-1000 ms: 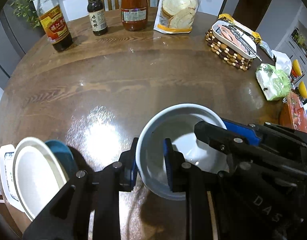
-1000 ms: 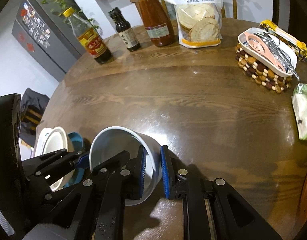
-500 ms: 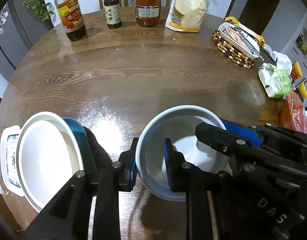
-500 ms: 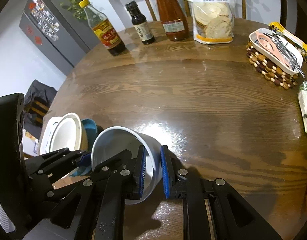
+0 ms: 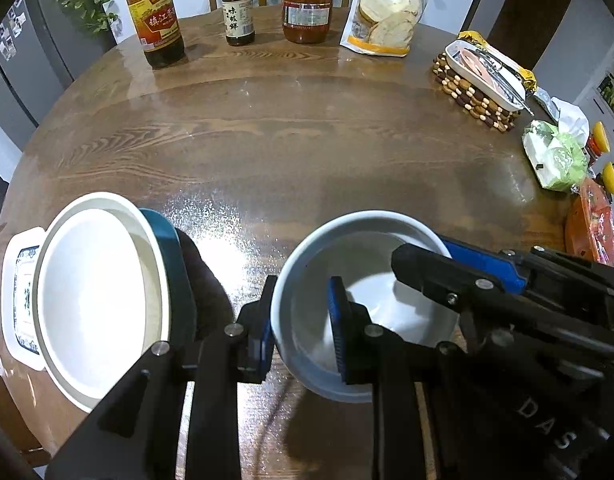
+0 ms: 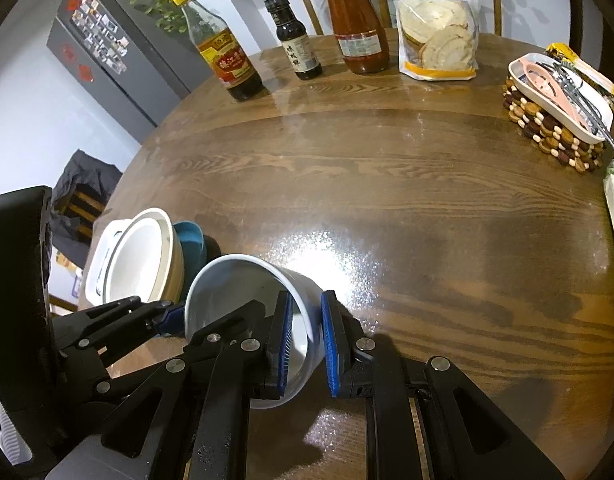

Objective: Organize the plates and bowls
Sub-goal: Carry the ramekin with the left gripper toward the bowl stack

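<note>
Bowl (image 5: pixel 371 280): white, deep, tilted above table (image 5: pixel 307 140); rim clamped by my left claw (image 5: pixel 303 328) and right claw (image 6: pixel 307 340), on opposite sides. Stacked dishes (image 5: pixel 99 300) beside it.

L gripper (image 5: pixel 301 330): angled steeply down, jaws nearly closed, blue pads pinching the near-left wall of the white bowl (image 5: pixel 371 300), one finger outside the rim, the other inside. R gripper (image 6: pixel 306 346): also pitched down, a bit shallower, jaws nearly closed, clamped on the same bowl's opposite wall, left pad inside, right pad outside. Both grips sit toward the near edge of the table (image 6: pixel 427 208), L side of centre. From the L cam the R gripper's black linkage + blue pad reach in across the bowl from the right; from the R cam the L gripper's fingers come in from the left. No hands or sleeves visible.
</note>
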Demonstrator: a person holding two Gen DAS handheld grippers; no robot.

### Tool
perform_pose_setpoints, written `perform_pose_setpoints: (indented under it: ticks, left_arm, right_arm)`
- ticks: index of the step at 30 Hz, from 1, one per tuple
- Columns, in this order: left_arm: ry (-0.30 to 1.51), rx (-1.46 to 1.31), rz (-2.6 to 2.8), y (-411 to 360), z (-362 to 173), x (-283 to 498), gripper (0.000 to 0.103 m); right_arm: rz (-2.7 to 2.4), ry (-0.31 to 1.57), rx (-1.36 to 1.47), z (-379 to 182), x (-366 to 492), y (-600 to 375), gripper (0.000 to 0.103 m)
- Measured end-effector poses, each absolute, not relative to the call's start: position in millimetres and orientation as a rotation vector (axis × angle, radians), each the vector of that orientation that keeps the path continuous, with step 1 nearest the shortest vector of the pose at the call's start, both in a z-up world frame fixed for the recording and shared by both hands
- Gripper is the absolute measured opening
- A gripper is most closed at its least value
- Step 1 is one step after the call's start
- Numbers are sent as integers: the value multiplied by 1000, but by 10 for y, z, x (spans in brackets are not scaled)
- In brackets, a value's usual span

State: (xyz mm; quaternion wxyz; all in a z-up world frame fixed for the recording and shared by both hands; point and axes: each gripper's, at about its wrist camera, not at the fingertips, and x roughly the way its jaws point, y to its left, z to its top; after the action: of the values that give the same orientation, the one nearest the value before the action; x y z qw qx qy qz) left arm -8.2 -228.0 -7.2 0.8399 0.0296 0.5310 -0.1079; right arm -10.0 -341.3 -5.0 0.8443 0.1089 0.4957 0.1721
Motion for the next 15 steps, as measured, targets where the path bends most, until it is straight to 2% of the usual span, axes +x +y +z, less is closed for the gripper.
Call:
perform_pose_setpoints:
  ticks: [15]
  left_arm:
    - [1123,69,-260,-2242,-56,-199,23]
  right_arm:
    - [338,1026,253,6,-297,-3378,17]
